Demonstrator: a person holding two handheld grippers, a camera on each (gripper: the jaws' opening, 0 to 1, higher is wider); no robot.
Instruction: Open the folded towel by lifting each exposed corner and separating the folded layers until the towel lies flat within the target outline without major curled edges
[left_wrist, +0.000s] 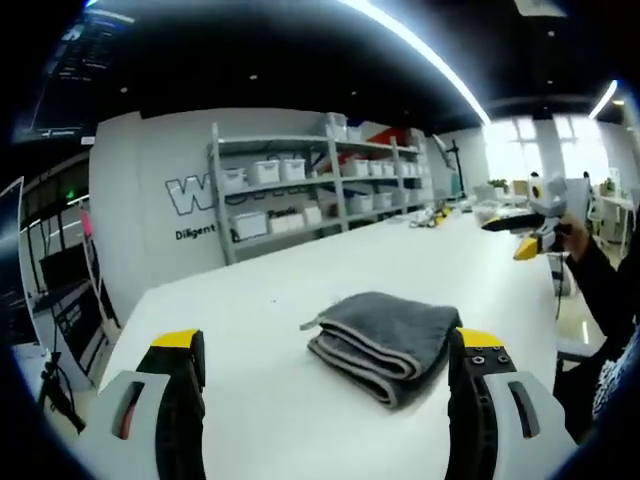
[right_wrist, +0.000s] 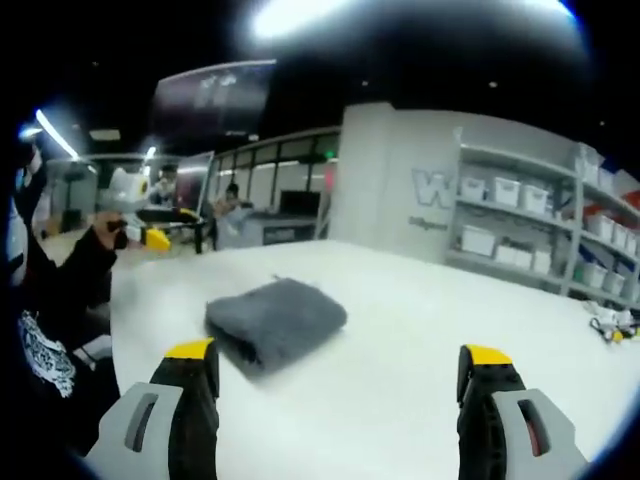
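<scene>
Folded grey towel (left_wrist: 385, 342) on white table (left_wrist: 260, 300), long axis 10-to-4, folds facing 7. Left gripper (left_wrist: 325, 375) and right gripper (right_wrist: 340, 385) both spread apart, clamping nothing, clear of towel.

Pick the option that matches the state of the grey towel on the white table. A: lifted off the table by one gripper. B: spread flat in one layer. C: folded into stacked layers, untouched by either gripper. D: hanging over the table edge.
C: the grey terry towel lies folded on the white table, its stacked layers showing at the edge, both grippers open and clear of it.
</scene>
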